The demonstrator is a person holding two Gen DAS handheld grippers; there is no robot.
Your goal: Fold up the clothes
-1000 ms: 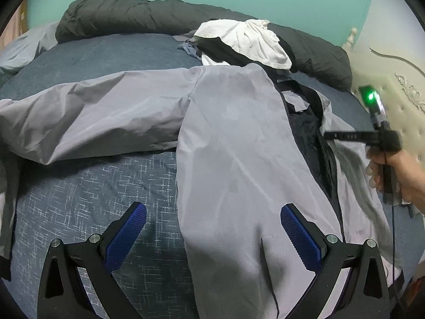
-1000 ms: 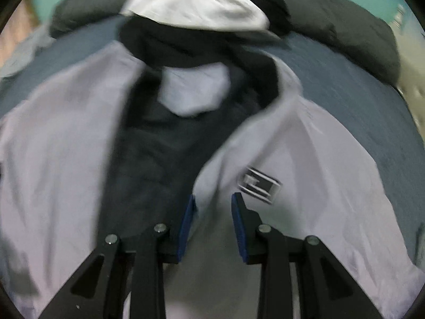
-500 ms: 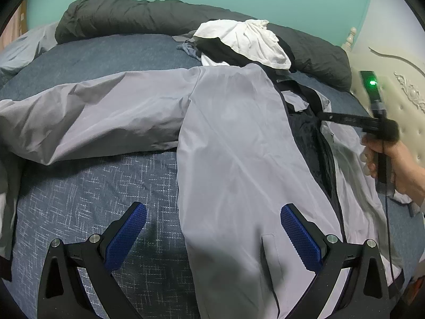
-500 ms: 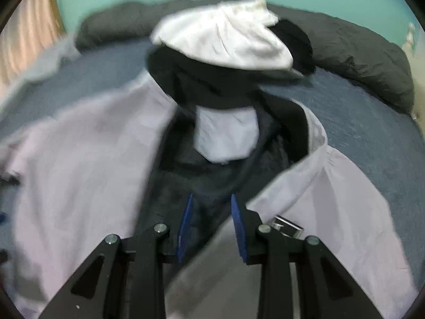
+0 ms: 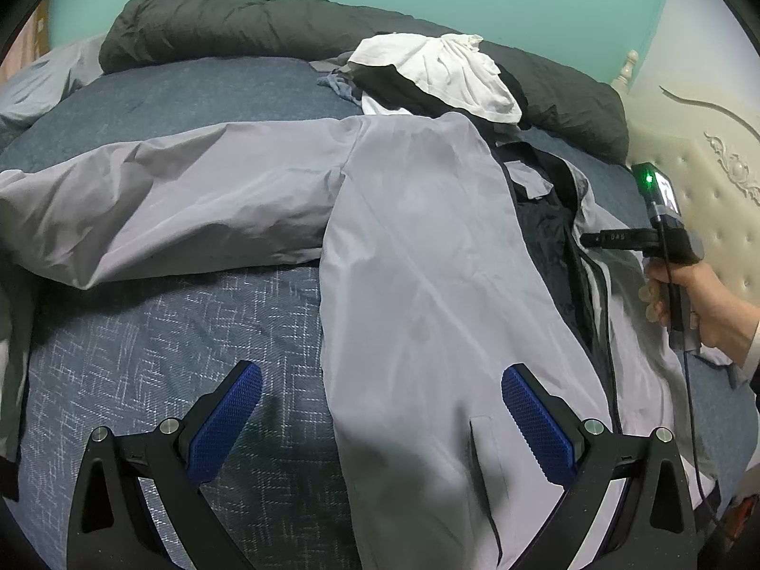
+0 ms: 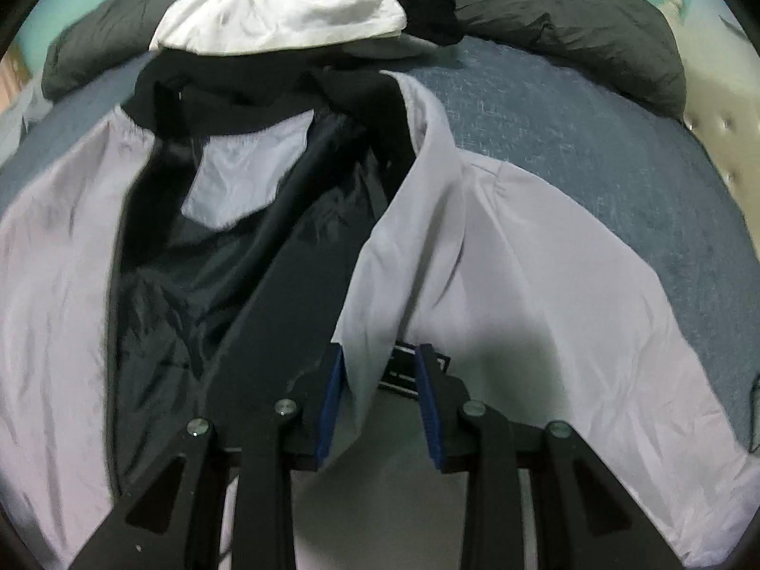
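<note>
A light grey jacket [image 5: 427,261] with a black lining lies open on the blue bedspread [image 5: 166,346], one sleeve stretched to the left. My left gripper [image 5: 380,408] is open and empty, hovering over the jacket's lower left front panel. My right gripper [image 6: 380,380] has its jaws partly closed around a raised fold of the jacket's right front panel [image 6: 475,261], beside the black lining [image 6: 237,261]. The right gripper also shows in the left wrist view [image 5: 589,239], held in a hand at the jacket's right edge.
A pile of white and black clothes [image 5: 441,76] lies past the jacket's collar. A dark grey duvet [image 5: 228,23] runs along the far side of the bed. A cream padded headboard [image 5: 712,180] stands at the right.
My right gripper has moved about over the jacket's open front and now has a fold of the right panel between its fingers. The left gripper has not moved.
</note>
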